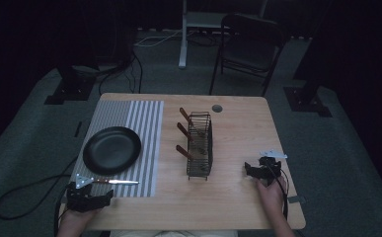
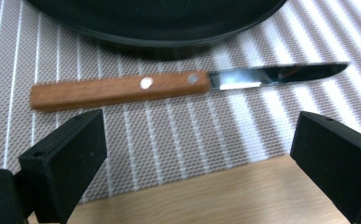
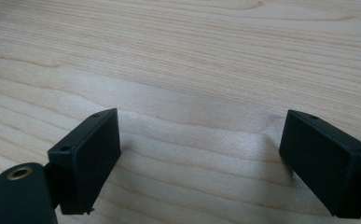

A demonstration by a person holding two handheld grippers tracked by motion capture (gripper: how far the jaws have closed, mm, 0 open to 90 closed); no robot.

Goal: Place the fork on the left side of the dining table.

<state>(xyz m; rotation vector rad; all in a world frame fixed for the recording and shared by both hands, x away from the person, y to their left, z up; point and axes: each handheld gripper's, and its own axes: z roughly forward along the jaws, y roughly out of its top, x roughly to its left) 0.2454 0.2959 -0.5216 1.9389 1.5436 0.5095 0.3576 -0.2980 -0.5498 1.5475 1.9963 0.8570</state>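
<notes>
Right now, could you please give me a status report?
Left gripper open, right gripper open. Wooden-handled steel knife on striped placemat, untouched. Nothing blocking.

We are seeing the plate [image 2: 159, 21] cut off by the left gripper view's top edge; the rack's [image 1: 199, 145] contents are looking too small to tell.

Dark curtained lab, rig stands [image 1: 72, 86]

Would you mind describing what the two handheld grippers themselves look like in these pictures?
Both are black. The left gripper and right gripper each carry a light grey three-cornered plate on top and trail a black cable. Each has two blocky, rectangular black pads with small holes near the edges, and a brass-coloured ringed hole shows at the lower left of each gripper view. No sleeves are visible.
</notes>
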